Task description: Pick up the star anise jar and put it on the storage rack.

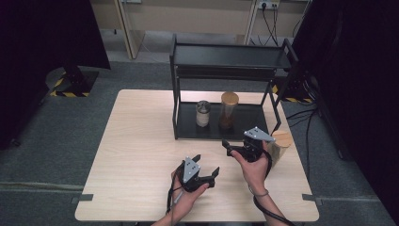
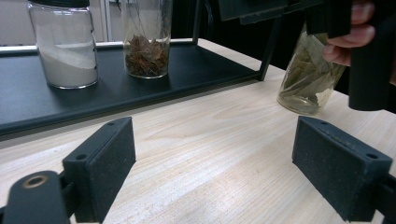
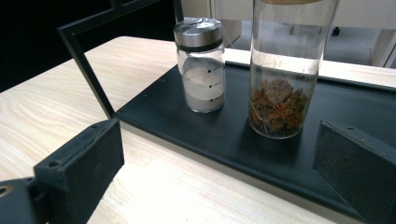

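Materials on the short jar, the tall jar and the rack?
Short jar: clear glass by its look, shiny metal-looking lid with glare, white powder inside. Tall jar: clear glass or plastic, reflections on the wall; lid looks like light wood. Rack: probably matte black painted metal, thin straight bars, flat shelf.

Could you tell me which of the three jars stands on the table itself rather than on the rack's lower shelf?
The wooden-lidded jar of pale leaves, right of the rack. The white-powder jar and the tall brown-spice jar both stand on the shelf.

Black rack [image 1: 188, 133], pale wood-grain table [image 1: 136, 146], white powder jar [image 3: 201, 65] with silver lid, black fingers [image 2: 100, 170]
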The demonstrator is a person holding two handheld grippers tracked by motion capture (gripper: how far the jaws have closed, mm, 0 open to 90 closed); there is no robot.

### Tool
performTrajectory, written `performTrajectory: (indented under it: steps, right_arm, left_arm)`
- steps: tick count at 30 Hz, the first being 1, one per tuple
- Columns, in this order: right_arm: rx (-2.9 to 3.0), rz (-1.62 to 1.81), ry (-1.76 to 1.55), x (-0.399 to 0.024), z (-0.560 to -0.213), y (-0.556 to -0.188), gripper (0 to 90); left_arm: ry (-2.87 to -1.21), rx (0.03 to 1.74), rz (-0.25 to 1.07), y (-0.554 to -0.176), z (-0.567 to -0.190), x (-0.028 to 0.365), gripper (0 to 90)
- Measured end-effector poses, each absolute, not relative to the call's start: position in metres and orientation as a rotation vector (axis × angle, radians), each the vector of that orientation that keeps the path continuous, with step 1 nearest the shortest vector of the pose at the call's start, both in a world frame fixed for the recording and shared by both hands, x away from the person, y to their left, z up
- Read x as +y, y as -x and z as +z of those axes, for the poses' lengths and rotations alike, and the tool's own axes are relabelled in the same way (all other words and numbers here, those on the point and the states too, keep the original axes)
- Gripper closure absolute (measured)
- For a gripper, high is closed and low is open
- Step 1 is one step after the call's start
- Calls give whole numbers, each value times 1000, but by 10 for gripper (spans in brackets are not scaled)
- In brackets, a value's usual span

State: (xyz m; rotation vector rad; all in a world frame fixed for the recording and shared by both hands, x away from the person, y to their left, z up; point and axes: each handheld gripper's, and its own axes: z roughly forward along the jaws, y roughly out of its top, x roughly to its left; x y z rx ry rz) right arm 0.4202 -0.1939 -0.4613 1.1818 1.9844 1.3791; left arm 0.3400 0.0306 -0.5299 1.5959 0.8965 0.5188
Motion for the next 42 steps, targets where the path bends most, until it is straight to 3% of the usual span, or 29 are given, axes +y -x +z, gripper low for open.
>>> performTrajectory:
  steps: [42]
  right_arm:
    - [2037, 1379, -1088, -221, -479, -353, 25]
  left_arm:
    - [-1595, 901, 519, -340, -530, 31, 131]
